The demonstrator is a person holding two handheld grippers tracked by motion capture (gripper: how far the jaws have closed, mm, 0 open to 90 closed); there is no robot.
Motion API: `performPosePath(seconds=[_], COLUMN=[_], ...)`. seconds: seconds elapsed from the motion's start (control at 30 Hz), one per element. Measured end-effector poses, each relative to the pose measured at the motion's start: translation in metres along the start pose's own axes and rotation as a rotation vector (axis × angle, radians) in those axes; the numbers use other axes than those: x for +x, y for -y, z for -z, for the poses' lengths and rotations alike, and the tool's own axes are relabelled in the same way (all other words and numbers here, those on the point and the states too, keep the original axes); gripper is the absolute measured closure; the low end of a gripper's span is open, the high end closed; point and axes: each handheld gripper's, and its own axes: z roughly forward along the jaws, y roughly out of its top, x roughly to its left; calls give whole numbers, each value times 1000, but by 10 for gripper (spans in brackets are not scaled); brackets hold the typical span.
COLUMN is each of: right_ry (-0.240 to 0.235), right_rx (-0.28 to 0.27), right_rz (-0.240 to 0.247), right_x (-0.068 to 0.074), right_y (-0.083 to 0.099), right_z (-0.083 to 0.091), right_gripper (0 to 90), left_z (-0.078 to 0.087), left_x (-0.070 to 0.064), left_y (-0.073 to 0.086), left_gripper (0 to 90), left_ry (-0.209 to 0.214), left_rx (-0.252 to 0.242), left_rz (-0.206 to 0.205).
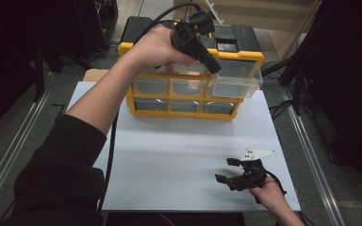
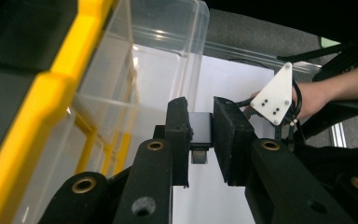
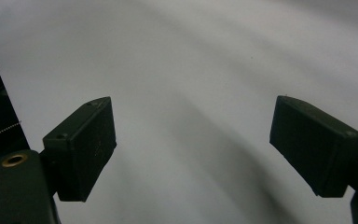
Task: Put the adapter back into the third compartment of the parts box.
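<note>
A yellow and black drawer organizer stands at the back of the white mat. Its top right clear drawer is pulled out. My left gripper points down at that drawer's near edge. In the left gripper view the left gripper is shut on a small black block with a grey stub below it, right beside the clear drawer. My right gripper rests low at the mat's front right, open. In its own view the right gripper has nothing between its jaws.
The other clear drawers of the organizer are pushed in. A black cable trails from the left gripper down the mat's left side. Metal rails run along both sides of the table. The other hand with its grey plate shows far off.
</note>
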Motion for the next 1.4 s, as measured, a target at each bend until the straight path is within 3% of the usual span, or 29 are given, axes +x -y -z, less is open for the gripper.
performPosePath(seconds=[0.33, 0.53, 0.73, 0.83, 0.87, 0.93, 1.03, 1.2, 1.3, 1.4], right_ry=[-7, -15, -17, -13, -13, -13, -11, -8, -4, -3], right_rx=[-15, -23, -26, -28, -27, -27, -28, -45, -44, -45], right_rz=[3, 6, 6, 4, 4, 3, 3, 5, 9, 8], right_x=[-2, -2, -2, -2, -2, -2, -3, -2, -2, -2], right_y=[-3, -3, -2, -1, -1, -1, -1, -1, -1, -3], right_z=[-1, 0, 1, 2, 2, 3, 4, 6, 7, 6], right_gripper=[127, 126, 127, 127, 127, 127, 127, 127, 127, 127], left_z=[-20, -37, -54, -59, -59, -57, -51, -33, -19, -10], left_x=[6, 9, 11, 11, 12, 13, 12, 8, 6, 4], left_y=[-22, -36, -44, -45, -44, -41, -34, -20, -11, -2], left_gripper=[776, 776, 776, 765, 730, 501, 398, 368, 368, 367], left_ry=[-1, -31, -25, -48, -60, -52, -31, -96, -56, -50], left_rx=[-9, 2, -5, 10, 7, -32, -29, -21, -58, -63], left_rz=[4, 15, 20, 24, 19, -20, -13, 13, 55, 59])
